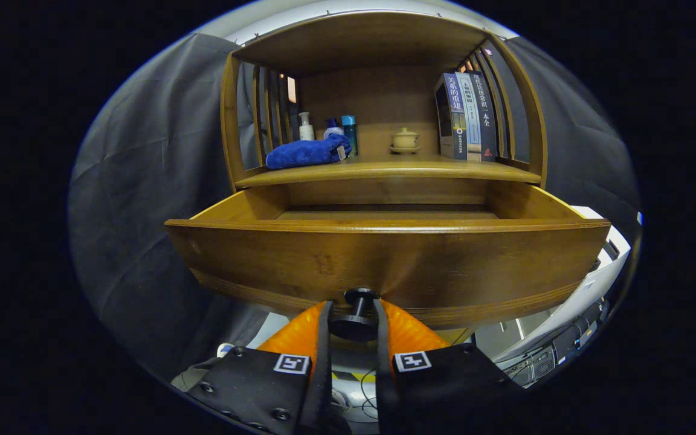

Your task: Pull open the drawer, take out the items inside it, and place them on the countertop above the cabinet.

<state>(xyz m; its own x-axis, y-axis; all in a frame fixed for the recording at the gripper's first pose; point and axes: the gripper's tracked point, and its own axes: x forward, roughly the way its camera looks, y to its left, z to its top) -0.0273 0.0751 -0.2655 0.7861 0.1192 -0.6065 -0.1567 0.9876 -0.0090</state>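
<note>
A wooden cabinet's drawer (384, 266) stands pulled out toward me, its front panel close ahead. My gripper (355, 317) is shut on the drawer's dark round knob (357, 314), one finger on each side of it. The inside of the drawer is mostly hidden behind its front; only a strip of bare bottom (384, 214) shows at the back. Above the drawer lies the countertop (384, 169), a wooden shelf surface. On it, at the left, a blue cloth (309, 152) is bunched up.
Behind the cloth stand a white bottle (306, 127) and a blue bottle (349, 130). A small lidded tea cup on a saucer (405, 140) sits mid-shelf. Several books (467, 116) stand upright at the right. Slatted wooden sides enclose the shelf. White equipment (589, 290) sits low at the right.
</note>
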